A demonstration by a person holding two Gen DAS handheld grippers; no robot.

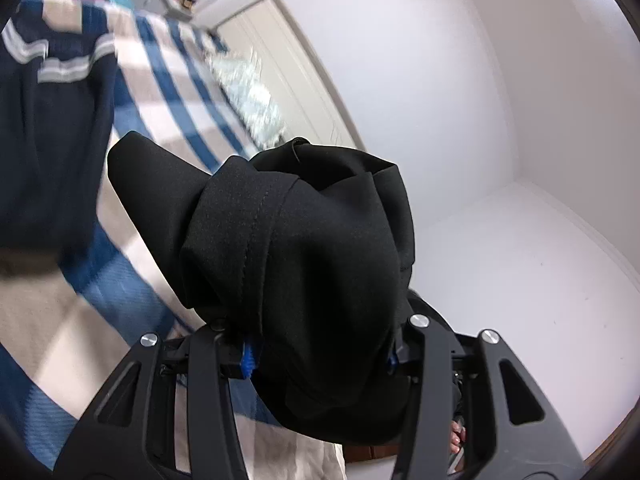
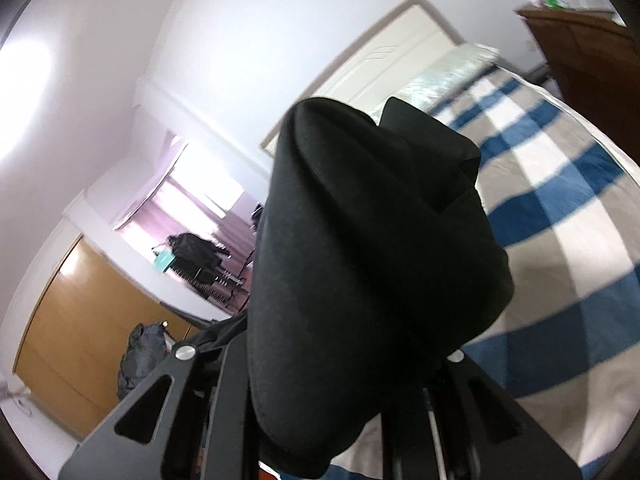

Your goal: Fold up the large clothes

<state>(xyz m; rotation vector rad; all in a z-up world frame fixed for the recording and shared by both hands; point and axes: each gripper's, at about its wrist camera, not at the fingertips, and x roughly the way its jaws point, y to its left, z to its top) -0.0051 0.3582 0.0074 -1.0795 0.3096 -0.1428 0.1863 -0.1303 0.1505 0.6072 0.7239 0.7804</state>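
Black garment [image 1: 304,248] bunches forward out of both tongs.

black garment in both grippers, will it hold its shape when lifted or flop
Likely floppy: the black garment bunches and drapes over the left gripper and right gripper. It looks thickish, so probably somewhat heavy and not slippery.

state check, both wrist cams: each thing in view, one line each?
black garment: bunched, lifted off the bed, held at two points
left gripper: shut on black garment
right gripper: shut on black garment, fingers hidden by cloth
navy striped garment: hangs at frame left
checked bedspread: spread flat
white door: closed
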